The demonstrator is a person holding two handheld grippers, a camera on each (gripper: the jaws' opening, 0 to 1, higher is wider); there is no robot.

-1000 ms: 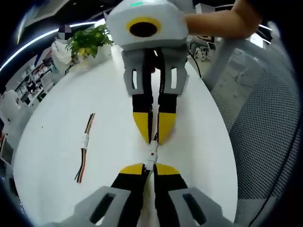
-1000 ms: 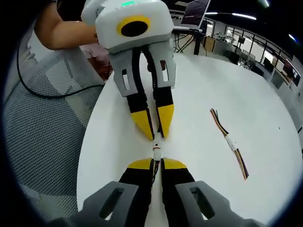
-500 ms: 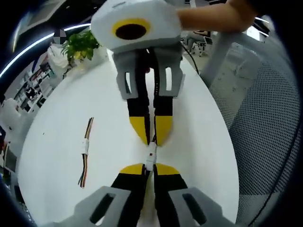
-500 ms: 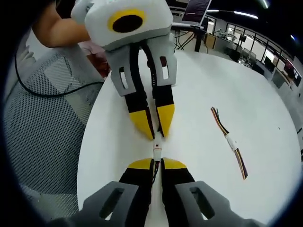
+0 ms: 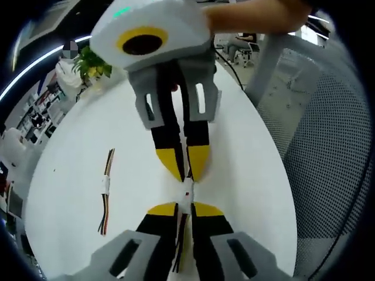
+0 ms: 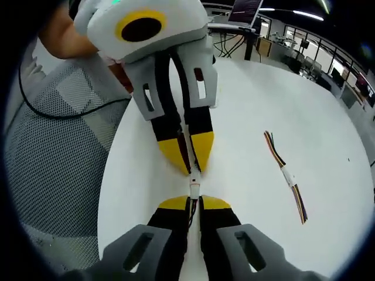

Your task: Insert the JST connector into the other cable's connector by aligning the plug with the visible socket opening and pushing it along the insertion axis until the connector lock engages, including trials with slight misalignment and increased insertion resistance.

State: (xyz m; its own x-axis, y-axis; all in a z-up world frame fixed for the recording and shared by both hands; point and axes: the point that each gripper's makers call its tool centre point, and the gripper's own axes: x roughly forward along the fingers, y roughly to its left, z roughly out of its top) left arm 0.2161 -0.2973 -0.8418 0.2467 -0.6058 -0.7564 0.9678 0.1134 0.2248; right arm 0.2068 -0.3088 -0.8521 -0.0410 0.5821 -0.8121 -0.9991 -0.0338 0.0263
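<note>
My left gripper (image 5: 185, 206) is shut on a thin cable whose coloured wires (image 5: 179, 257) trail back between its jaws. A small white JST connector (image 5: 186, 192) sticks out just ahead of the tips. My right gripper (image 5: 186, 174) comes down from the top, shut, its yellow tips touching the connector's far end. In the right gripper view, my right gripper (image 6: 194, 202) is shut on its own cable, with the white connector (image 6: 194, 187) in front. The left gripper (image 6: 191, 167) meets that connector nose to nose. The joint itself is too small to judge.
A spare cable (image 5: 106, 190) with a white connector lies on the white round table (image 5: 88, 146); the same spare cable (image 6: 285, 174) shows in the right gripper view. A mesh chair (image 5: 328, 152) stands at the table edge, and a potted plant (image 5: 92, 63) at the far side.
The two grippers have drawn closer along their shared line. The small gap between the opposite tips and the white connector has closed. The spare cable has stayed put.
</note>
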